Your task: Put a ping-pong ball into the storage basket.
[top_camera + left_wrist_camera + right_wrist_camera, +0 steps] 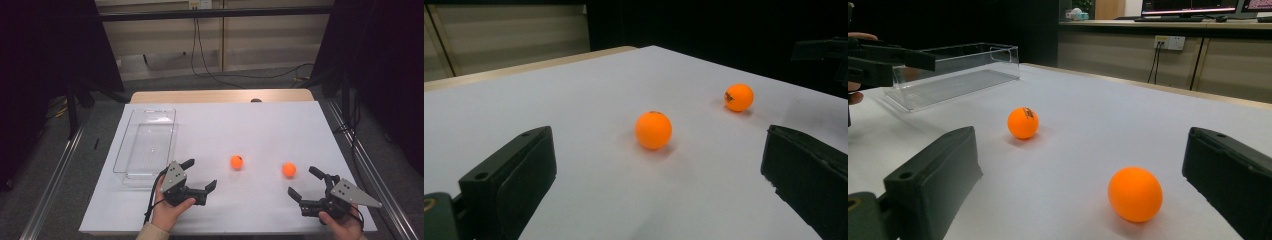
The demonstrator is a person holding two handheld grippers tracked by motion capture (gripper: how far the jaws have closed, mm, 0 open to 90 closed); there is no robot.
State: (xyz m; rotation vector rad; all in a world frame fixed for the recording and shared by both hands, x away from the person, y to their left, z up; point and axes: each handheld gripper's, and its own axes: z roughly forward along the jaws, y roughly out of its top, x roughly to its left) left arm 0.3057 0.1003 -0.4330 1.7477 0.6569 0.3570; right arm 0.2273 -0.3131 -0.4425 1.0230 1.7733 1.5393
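Two orange balls [236, 162] [289, 169] are seen at the centre of the white surface [250, 125], a clear tray [145, 145] at nine o'clock, each hand-held gripper [202, 174] [303, 182] held wide open, empty, at six o'clock.

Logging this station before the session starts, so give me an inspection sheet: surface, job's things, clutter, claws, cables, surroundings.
Surface: white table top, flat, wooden edge at the far side.
Job's things: two orange balls, left ball with a dark mark, right ball; clear plastic bin at the table's left, empty.
Clutter: nothing seen.
Claws: left claw open, empty, aimed at the left ball; right claw open, empty, near the right ball.
Cables: black lead from the left claw; cables hang down the far wall.
Surroundings: grey floor, dark curtains at both sides, wall panels behind.
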